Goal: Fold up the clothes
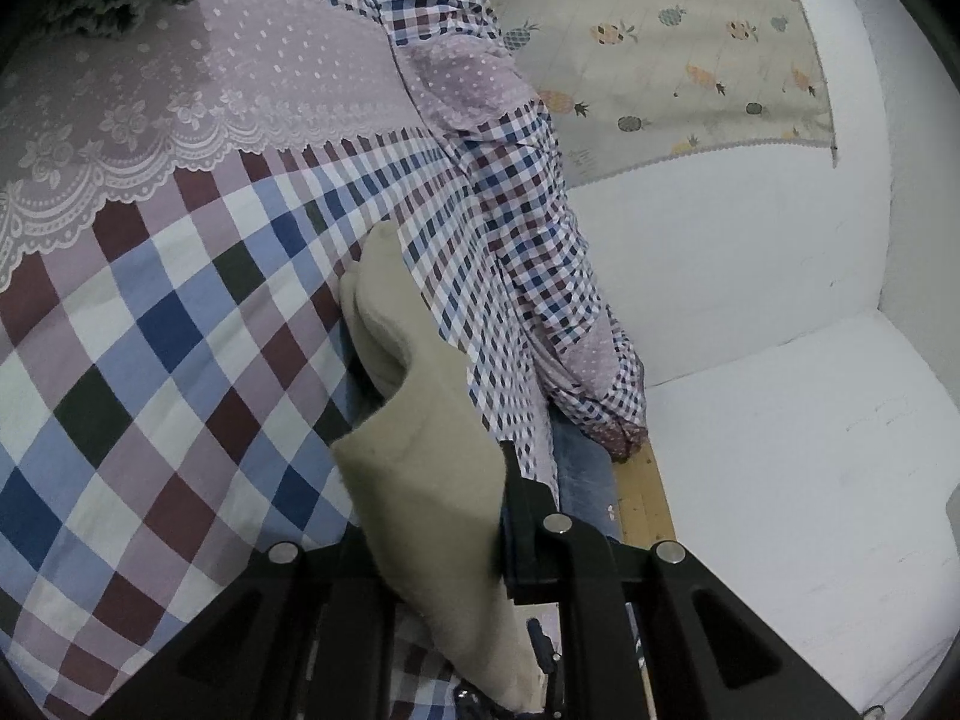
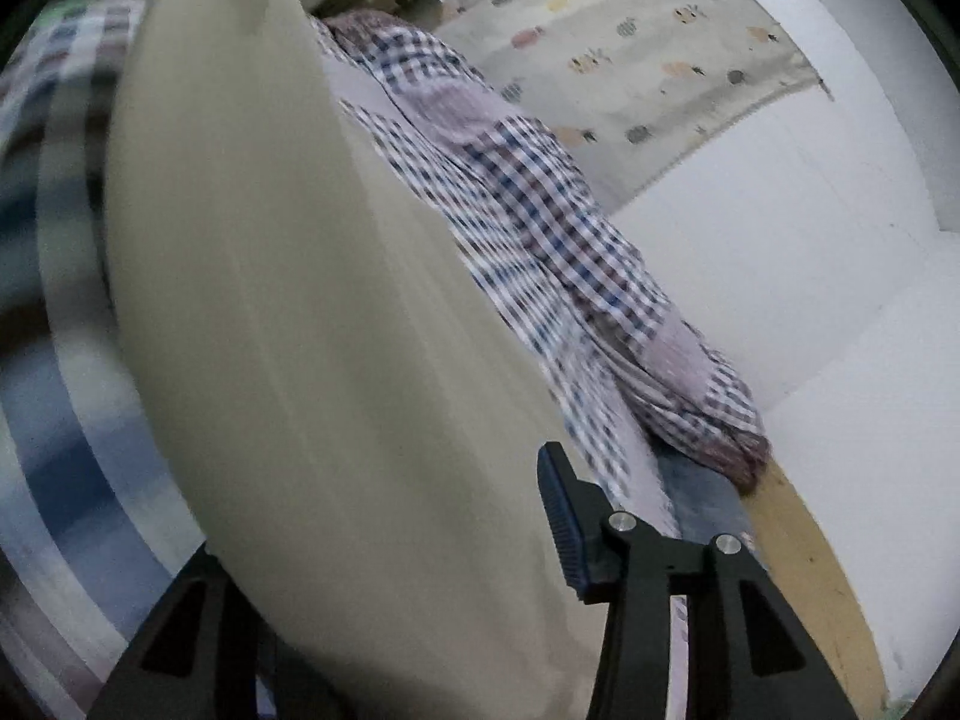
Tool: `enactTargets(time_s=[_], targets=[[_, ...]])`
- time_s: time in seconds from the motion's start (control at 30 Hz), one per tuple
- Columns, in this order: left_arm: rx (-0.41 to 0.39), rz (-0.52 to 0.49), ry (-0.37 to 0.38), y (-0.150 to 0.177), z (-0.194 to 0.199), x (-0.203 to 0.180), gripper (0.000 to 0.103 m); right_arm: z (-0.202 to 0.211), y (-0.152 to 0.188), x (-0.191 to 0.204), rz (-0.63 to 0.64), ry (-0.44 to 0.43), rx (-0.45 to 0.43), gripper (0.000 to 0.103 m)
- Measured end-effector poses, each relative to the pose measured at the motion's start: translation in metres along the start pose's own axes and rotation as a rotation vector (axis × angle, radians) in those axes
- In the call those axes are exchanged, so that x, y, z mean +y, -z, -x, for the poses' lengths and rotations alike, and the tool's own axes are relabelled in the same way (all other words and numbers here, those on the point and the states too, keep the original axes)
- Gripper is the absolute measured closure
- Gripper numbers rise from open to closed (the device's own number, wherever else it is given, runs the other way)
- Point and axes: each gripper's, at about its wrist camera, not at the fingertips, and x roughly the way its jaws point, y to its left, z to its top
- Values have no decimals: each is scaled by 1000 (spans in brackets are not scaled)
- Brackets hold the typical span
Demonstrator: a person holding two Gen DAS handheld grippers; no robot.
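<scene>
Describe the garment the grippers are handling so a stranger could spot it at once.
Start from the big checked bedspread with its lace panel. On it, by the edge nearest the white wall, the left gripper holds a plain beige garment. It is the only unpatterned cloth among checks and dots.

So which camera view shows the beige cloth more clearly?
The left wrist view: there the beige cloth is sharp and its folded edge and outline are visible. In the right wrist view the cloth is blurred and fills most of the picture.
</scene>
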Motion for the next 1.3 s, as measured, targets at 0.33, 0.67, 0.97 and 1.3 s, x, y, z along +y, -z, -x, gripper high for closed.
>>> enactTargets(time_s=[0.33,0.67,0.97,1.3], targets=[[-18,14,-17,2,-2,1,92,-2,85,-56,38,74,147,53],[-23,25,-60,9,3,5,92,12,98,-71,30,-29,163,96],[-53,-63,-47,32,48,-32,92,72,75,-154,-161,-17,77,98],[-146,-140,136,50,144,-139,92,176,36,-262,-285,103,-92,100]])
